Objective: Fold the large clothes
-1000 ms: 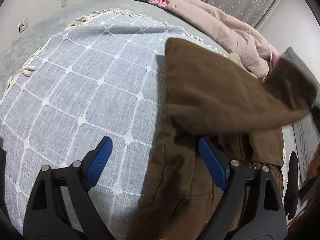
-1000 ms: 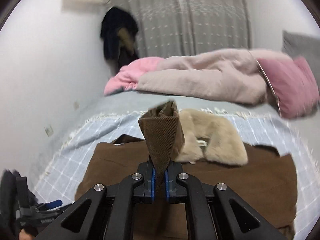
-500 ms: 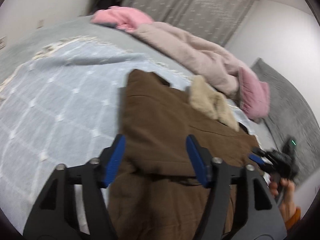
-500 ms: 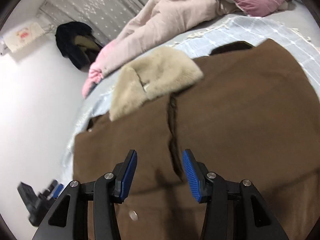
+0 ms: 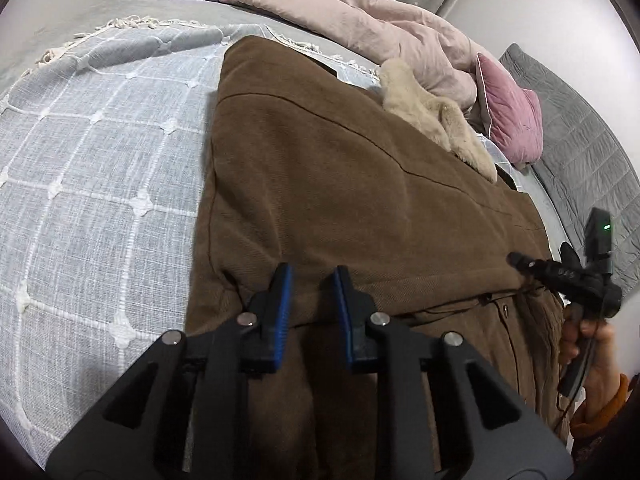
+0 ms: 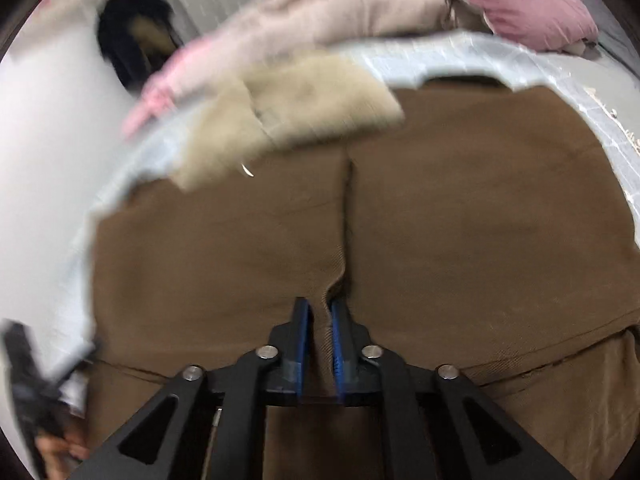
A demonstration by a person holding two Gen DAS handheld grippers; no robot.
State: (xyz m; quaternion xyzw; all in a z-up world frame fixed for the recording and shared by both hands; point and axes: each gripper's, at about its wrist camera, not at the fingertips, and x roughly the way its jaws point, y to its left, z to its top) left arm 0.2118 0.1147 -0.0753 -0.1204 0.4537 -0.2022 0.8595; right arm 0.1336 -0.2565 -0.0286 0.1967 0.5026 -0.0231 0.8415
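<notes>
Down come both tools since a second ago, when the right one held a raised sleeve end; that fabric is now dropped flat. Left tool (image 5: pixel 309 280) is closing, blue pads either side of the folded edge of the brown coat (image 5: pixel 344 184), not yet pressing it. Right tool (image 6: pixel 318 308) is closing too, a ridge of coat cloth (image 6: pixel 460 232) pinched between its pads. Coat lies spread on the checked blanket (image 5: pixel 92 152) on the bed, fur collar (image 5: pixel 432 116) toward the pink duvet (image 5: pixel 360 20) and pillow (image 5: pixel 512 120).
</notes>
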